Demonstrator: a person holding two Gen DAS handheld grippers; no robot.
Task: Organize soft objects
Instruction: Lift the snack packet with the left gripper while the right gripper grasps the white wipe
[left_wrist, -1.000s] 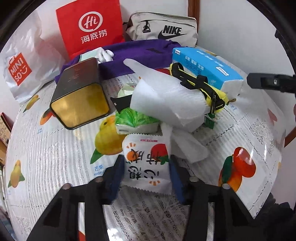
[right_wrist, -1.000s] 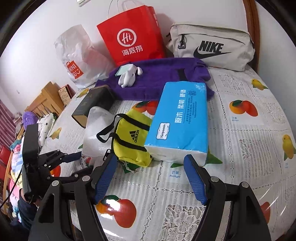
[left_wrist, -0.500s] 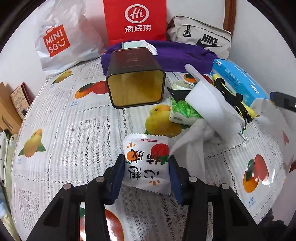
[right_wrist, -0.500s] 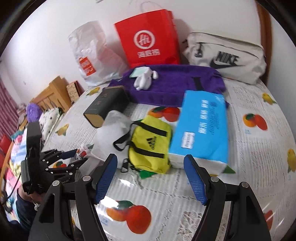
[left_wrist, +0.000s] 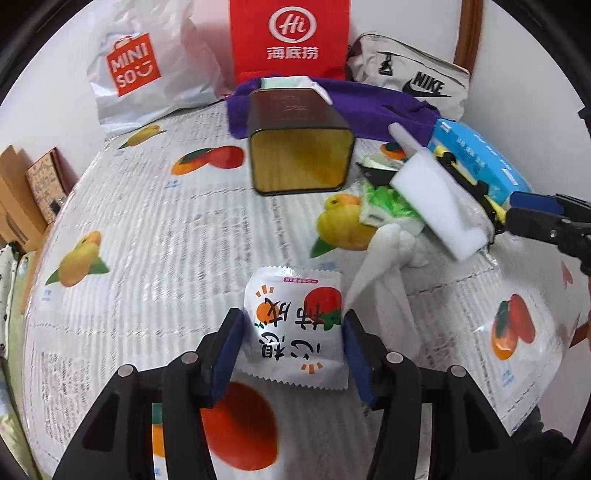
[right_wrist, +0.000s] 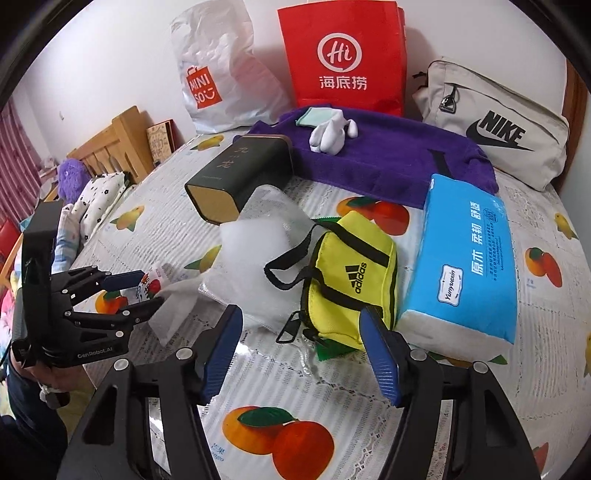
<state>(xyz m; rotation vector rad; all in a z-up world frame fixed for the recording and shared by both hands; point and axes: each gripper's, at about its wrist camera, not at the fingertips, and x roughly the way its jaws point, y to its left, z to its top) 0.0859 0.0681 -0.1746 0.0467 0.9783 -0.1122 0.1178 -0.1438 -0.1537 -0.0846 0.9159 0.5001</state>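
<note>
Loosening, the left gripper (left_wrist: 291, 343) had just widened its fingers around the white orange-printed snack packet (left_wrist: 295, 328), carried away from the pile; the grip looked slack. The right gripper (right_wrist: 301, 350) had just narrowed its empty, parted fingers just short of the yellow fabric pouch (right_wrist: 351, 280), likely next.

left wrist: close, steeply down on table (left_wrist: 155, 229) | right wrist: likewise | shared: tin (left_wrist: 299, 144)

A green packet (left_wrist: 384, 206) lies mostly hidden beneath the white foam sheet (left_wrist: 436, 206).
</note>
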